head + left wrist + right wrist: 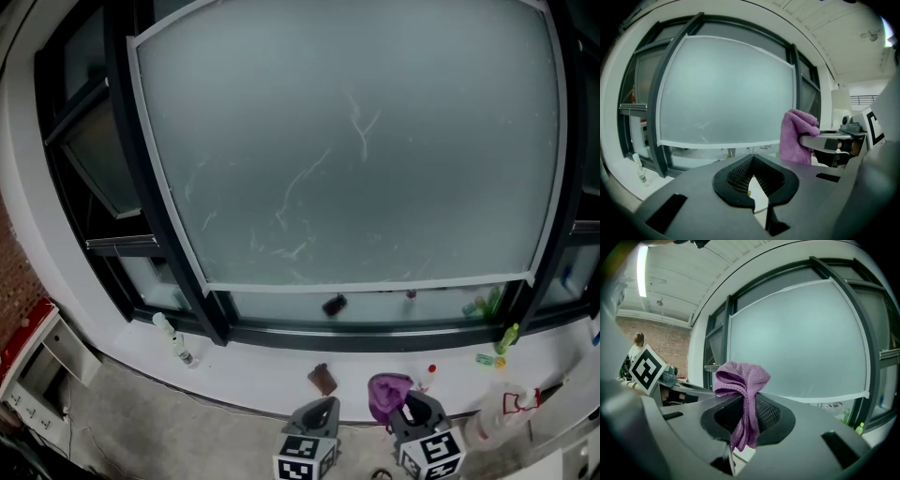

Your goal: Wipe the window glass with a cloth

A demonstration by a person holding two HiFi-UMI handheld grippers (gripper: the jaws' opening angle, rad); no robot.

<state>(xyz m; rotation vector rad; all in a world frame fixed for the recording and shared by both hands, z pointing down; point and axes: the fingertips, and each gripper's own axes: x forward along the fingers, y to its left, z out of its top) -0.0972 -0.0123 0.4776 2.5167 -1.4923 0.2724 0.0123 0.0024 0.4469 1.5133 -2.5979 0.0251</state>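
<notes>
cloth [743, 380] in right gripper [745, 404], bottles [507, 337] on sill [262, 375]

Count: 2 grippers, 1 cloth [386, 394], 1 big window glass [356, 150].
Left gripper [322, 405] + right gripper [413, 401]. Sill [253, 370]: 1 clear bottle [172, 336], 1 brown block [322, 379], 1 spray bottle [497, 412]; green bits [509, 337] too small to count.

Left tool [758, 206], jaws together, purple cloth [796, 133] in right tool [806, 140] alongside, frosted window glass [726, 91] ahead.
</notes>
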